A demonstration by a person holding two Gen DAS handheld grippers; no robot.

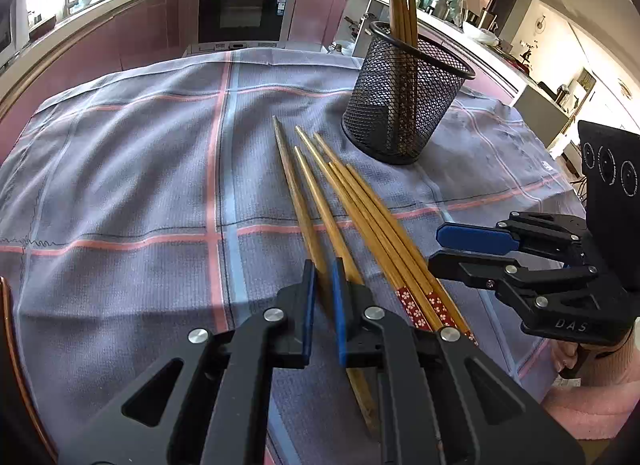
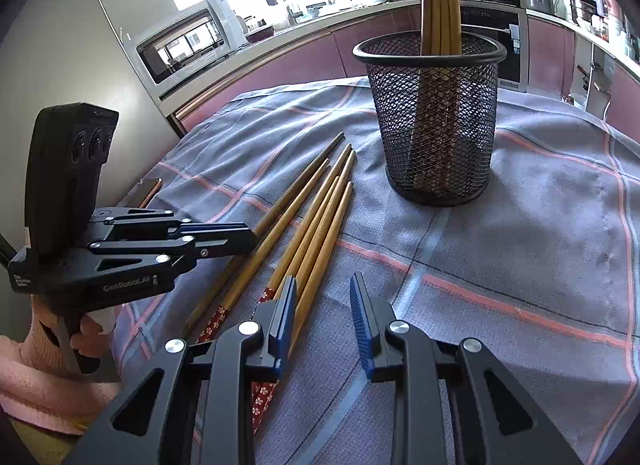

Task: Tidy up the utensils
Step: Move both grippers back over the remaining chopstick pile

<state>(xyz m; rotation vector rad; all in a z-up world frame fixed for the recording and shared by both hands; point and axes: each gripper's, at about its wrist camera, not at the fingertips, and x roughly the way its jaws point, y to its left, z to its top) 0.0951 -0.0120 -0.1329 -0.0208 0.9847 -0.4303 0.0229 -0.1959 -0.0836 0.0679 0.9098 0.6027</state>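
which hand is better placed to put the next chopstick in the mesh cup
Left. The left hand-held gripper is already shut on a chopstick; the right hand-held gripper is open and holds nothing.

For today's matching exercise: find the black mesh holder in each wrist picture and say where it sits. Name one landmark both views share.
Left wrist: the black mesh holder stands upper right of centre, beyond the loose chopsticks.
Right wrist: the holder stands upper centre-right, chopsticks upright inside it.
Shared landmark: the built-in oven behind the table.
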